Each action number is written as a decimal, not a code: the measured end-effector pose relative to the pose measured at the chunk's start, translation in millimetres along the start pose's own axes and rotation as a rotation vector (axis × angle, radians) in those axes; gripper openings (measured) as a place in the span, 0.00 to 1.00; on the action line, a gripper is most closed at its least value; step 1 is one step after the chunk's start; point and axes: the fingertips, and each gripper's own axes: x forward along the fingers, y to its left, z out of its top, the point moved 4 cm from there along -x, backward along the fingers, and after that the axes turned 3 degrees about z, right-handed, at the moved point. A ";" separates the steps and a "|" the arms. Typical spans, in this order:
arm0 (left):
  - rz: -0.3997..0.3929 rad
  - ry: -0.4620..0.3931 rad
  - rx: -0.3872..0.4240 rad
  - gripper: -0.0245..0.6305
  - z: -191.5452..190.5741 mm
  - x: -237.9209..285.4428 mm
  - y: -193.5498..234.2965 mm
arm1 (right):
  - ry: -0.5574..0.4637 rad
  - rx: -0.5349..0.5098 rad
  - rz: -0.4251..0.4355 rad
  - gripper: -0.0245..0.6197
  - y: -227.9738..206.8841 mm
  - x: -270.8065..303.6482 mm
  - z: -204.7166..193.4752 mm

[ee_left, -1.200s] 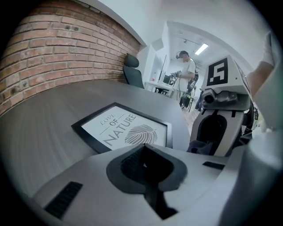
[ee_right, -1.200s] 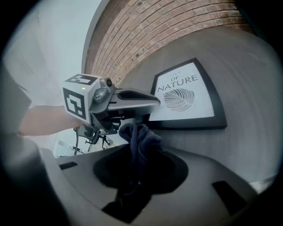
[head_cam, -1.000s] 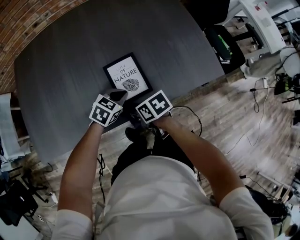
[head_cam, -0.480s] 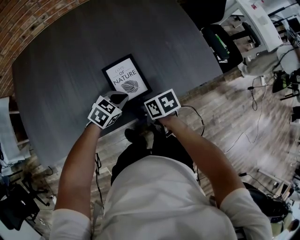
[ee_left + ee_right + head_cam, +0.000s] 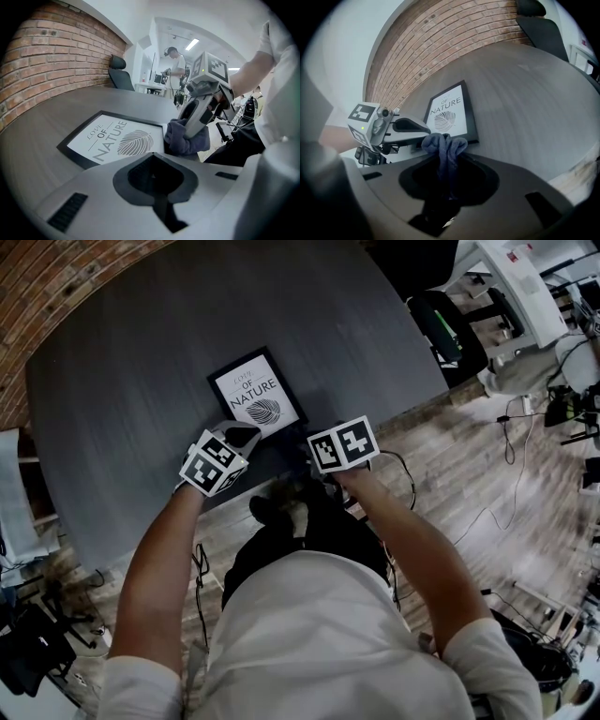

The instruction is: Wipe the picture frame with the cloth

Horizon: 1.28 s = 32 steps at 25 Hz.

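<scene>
Dark grey round worktop [image 5: 131, 381] is lying bare beyond and beside the flat black-framed picture [image 5: 256, 396]. The left gripper [image 5: 240, 435] and right gripper [image 5: 189, 134], carrying a bunched blue-grey cloth [image 5: 176, 139], are crowding its near edge.

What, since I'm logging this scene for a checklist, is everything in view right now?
picture frame: one, black with a white print, flat on the table near the person's edge
cloth: one, dark blue-grey, bunched at the frame's near corner
table: one, dark grey
brick wall: one, red-brown, beyond the table
chair: one, black, by the brick wall
cables: several, black, on the wooden floor
other person: one, white top, far end of the room
left gripper: one, grey, shut and empty, at the frame's near edge
right gripper: one, grey, shut on the cloth
arms: two, bare, reaching to the table edge
</scene>
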 end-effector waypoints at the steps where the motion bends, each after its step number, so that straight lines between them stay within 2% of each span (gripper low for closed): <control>1: 0.001 0.001 0.001 0.05 -0.1 0.0 0.3 | -0.007 0.006 -0.011 0.21 -4.2 -2.8 1.1; 8: -0.006 0.016 0.027 0.05 -2.0 1.8 -1.2 | -0.061 0.058 -0.093 0.21 -35.2 -22.6 8.3; 14: -0.030 0.022 0.055 0.05 -4.2 0.0 -5.8 | -0.093 0.061 -0.185 0.21 -53.8 -38.7 14.2; 20: -0.102 0.036 0.103 0.05 -12.1 -4.2 -19.4 | -0.155 0.067 -0.275 0.21 -67.4 -60.9 25.8; 25: -0.174 0.066 0.099 0.05 -16.8 -7.7 -29.9 | -0.187 0.043 -0.282 0.21 -67.1 -76.2 34.9; 28: -0.102 0.021 0.143 0.05 -11.3 -14.0 -30.8 | -0.209 0.014 -0.278 0.21 -63.9 -81.0 46.5; 32: 0.059 -0.106 0.060 0.05 0.7 -30.2 -35.4 | -0.230 -0.036 -0.250 0.21 -57.3 -81.2 67.9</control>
